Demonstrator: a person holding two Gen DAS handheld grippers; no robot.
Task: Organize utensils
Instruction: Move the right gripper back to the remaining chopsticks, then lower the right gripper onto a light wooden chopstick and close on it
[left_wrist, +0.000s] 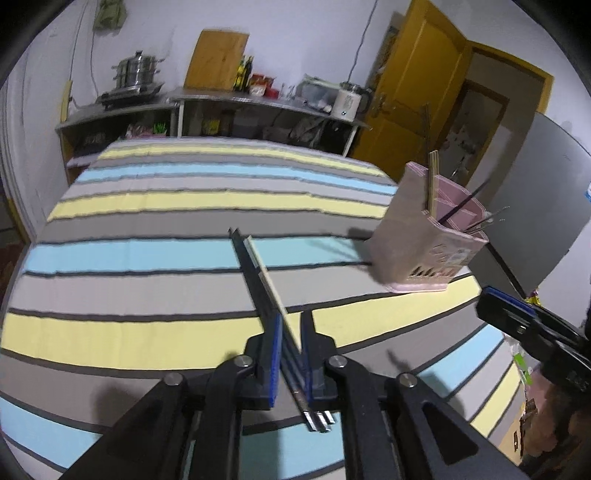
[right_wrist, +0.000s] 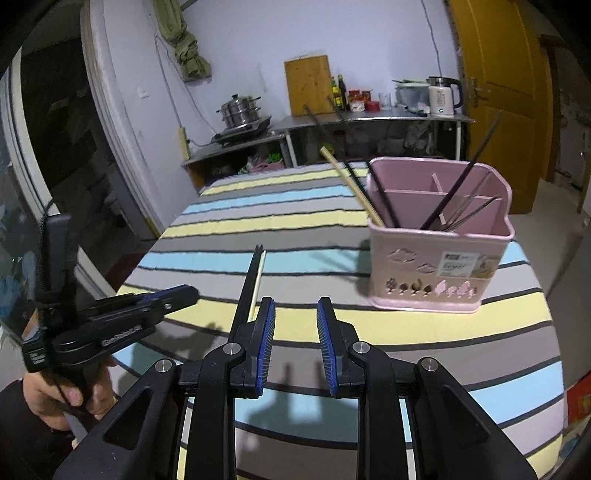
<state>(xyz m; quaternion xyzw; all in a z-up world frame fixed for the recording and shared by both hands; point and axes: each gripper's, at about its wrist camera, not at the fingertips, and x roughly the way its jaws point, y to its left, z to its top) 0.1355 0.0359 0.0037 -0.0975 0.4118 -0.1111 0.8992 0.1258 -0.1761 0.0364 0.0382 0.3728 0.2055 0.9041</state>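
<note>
My left gripper (left_wrist: 291, 332) is shut on a bundle of chopsticks (left_wrist: 258, 273), black ones and a pale wooden one, held above the striped tablecloth. In the right wrist view the same bundle (right_wrist: 253, 280) points away from the left gripper (right_wrist: 177, 295), which is at the left. A pink utensil holder (right_wrist: 439, 243) stands on the table to the right, with several chopsticks and thin metal sticks leaning in its compartments; it also shows in the left wrist view (left_wrist: 424, 243). My right gripper (right_wrist: 295, 321) is open and empty, short of the holder and to its left.
The table carries a cloth (left_wrist: 184, 258) with grey, blue and yellow stripes. Behind it stand metal shelves (right_wrist: 369, 122) with a steamer pot (right_wrist: 240, 109), a cutting board, bottles and a kettle (right_wrist: 441, 96). A yellow door (right_wrist: 506, 92) is at the right.
</note>
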